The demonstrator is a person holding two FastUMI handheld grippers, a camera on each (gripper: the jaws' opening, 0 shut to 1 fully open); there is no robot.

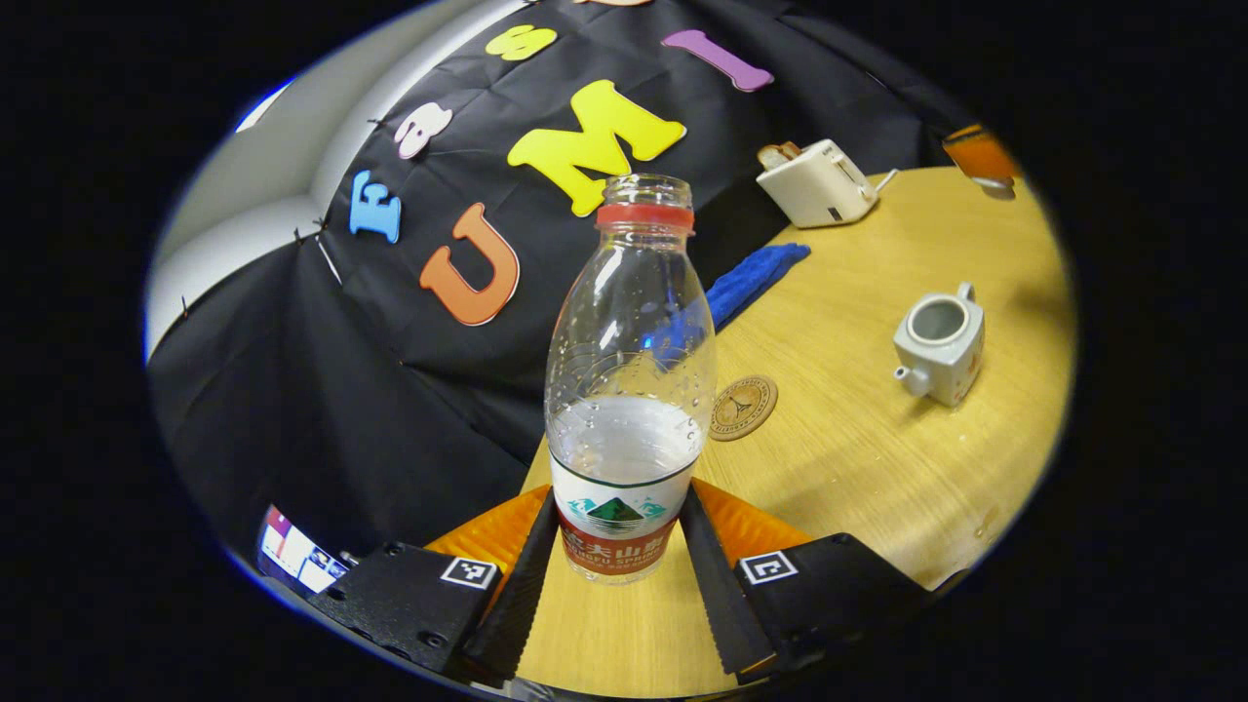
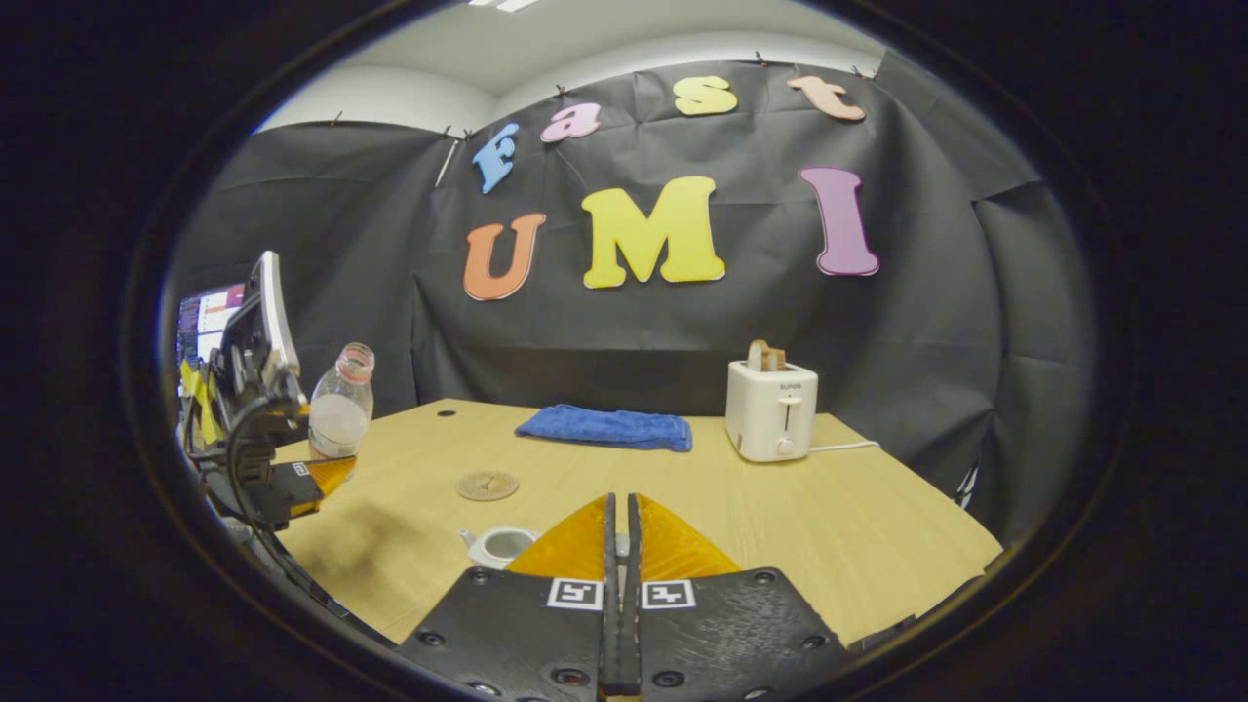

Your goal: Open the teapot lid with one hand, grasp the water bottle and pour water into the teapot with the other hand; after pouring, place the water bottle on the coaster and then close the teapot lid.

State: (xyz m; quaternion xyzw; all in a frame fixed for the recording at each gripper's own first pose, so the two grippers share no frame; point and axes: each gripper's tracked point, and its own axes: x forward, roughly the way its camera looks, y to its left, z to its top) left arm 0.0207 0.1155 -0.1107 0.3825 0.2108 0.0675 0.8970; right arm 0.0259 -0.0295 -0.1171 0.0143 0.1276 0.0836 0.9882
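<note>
My left gripper (image 1: 622, 497) is shut on the label band of a clear, capless water bottle (image 1: 629, 370). The bottle stands about upright, roughly a third full, over the table's left part. The right gripper view shows this bottle (image 2: 336, 405) and the left gripper (image 2: 292, 483) at far left. A pale grey teapot (image 1: 938, 341) sits lidless on the table, spout pointing left. The round brown coaster (image 1: 743, 408) lies between bottle and teapot. My right gripper (image 2: 621, 499) hovers over the teapot (image 2: 499, 544), its fingers pressed on a pale sliver, the teapot lid (image 2: 621, 544).
On the wooden table (image 1: 877, 458), a blue cloth (image 1: 751, 278) lies at the back and a white toaster (image 1: 817, 182) with toast stands beside it. An orange object (image 1: 980, 156) sits at the far corner. A monitor (image 2: 205, 322) is behind the left gripper.
</note>
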